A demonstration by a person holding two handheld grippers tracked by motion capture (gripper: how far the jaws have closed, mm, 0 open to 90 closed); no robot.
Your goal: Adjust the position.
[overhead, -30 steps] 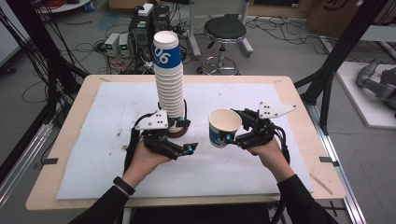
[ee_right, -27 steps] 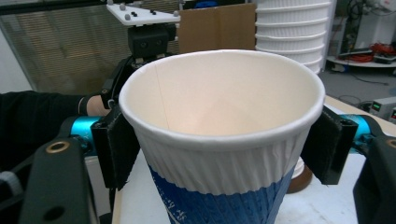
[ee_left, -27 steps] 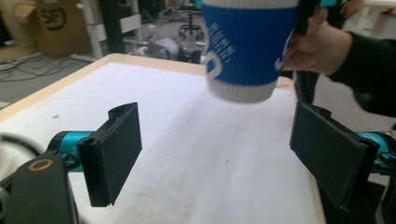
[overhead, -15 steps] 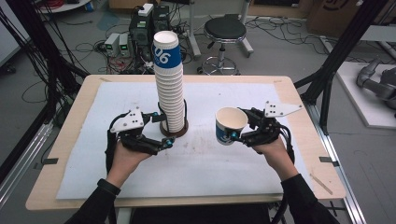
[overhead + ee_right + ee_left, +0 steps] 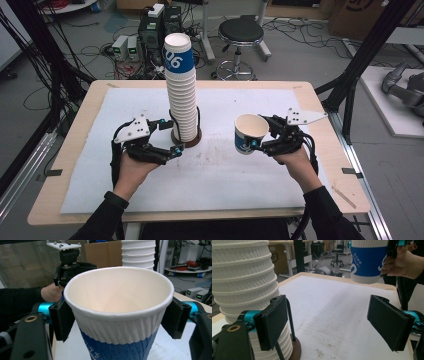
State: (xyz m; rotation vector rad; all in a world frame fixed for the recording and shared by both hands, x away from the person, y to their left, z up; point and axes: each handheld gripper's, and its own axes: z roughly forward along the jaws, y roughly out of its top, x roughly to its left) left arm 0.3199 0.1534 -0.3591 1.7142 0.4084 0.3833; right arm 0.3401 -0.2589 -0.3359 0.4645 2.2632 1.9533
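High view looks down; both gripper views sit close, sharing the cup stack (table level).

You can read a large white "06" on the blue band of the top cup of the stack. The single blue-banded paper cup carries small white print down its band in the left gripper view, too small to make out, beside part of a large white figure.
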